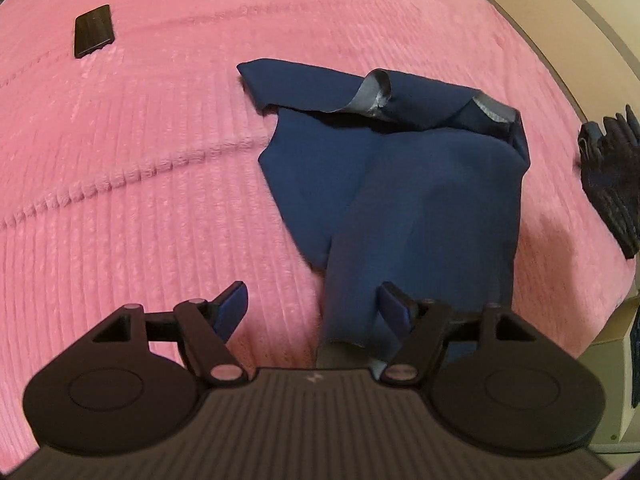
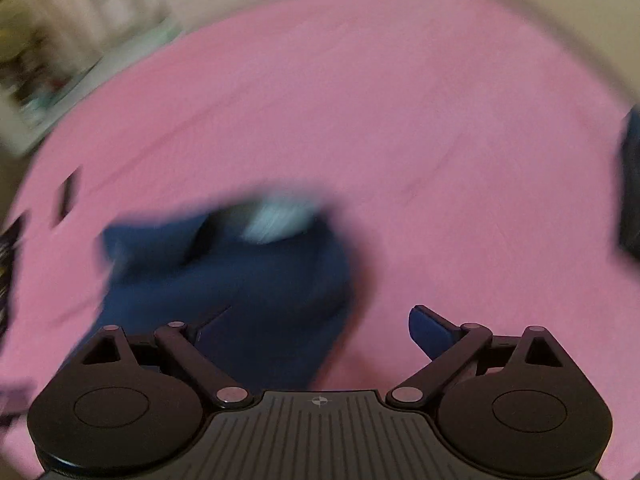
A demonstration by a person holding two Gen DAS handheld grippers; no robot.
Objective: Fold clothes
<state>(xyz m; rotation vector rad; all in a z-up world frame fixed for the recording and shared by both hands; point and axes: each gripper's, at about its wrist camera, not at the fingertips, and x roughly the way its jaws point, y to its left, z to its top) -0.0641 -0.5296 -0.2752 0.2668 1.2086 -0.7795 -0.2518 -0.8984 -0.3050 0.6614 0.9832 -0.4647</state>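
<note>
left wrist view: navy garment (image 1: 400, 184) lies partly folded on the pink bed cover (image 1: 140, 200), grey lining curled up at its far edge. left tool (image 1: 312, 300) hangs spread over its near end, gripping nothing. right tool (image 2: 316, 324) is gaping wide too, empty, above the blurred garment. a dark flat object (image 1: 93, 31) lies well apart.
</note>
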